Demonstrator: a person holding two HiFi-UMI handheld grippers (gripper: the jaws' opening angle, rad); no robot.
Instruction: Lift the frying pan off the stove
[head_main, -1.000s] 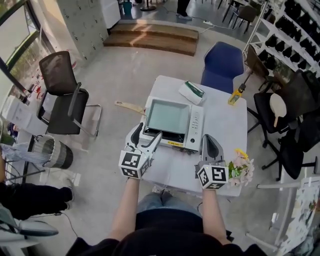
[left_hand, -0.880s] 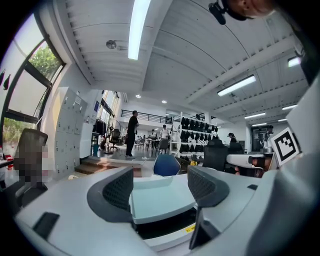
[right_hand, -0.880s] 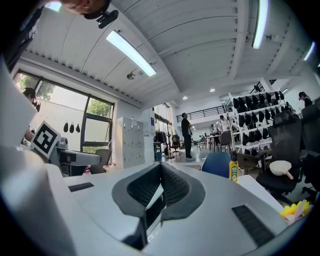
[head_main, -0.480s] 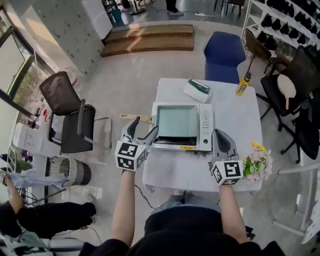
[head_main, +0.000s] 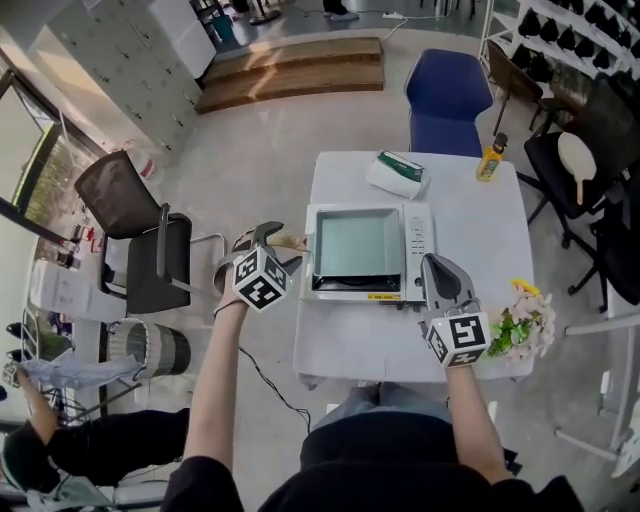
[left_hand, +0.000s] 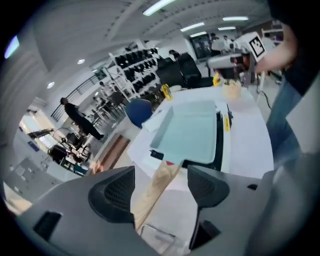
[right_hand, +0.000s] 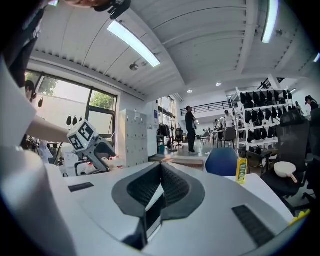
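A square pale-green frying pan (head_main: 358, 245) sits on a white tabletop stove (head_main: 418, 240) in the middle of the white table (head_main: 370, 345). Its wooden handle (head_main: 291, 241) sticks out past the table's left edge. My left gripper (head_main: 272, 240) is at that handle, open. In the left gripper view the handle (left_hand: 168, 175) runs between the two spread pads (left_hand: 116, 192) towards the pan (left_hand: 195, 130), with gaps on both sides. My right gripper (head_main: 433, 265) stands shut by the stove's right front corner, holding nothing; its jaws meet in the right gripper view (right_hand: 160, 187).
A green-and-white pack (head_main: 397, 172) and a yellow bottle (head_main: 490, 158) lie at the table's far side, flowers (head_main: 520, 325) at its right front corner. A blue chair (head_main: 448, 100) stands behind the table, a black chair (head_main: 140, 240) and a bin (head_main: 150, 345) to its left.
My left gripper has swung out from the stove's front to the left side, onto the pan's handle. The right gripper has stayed by the stove's right front.
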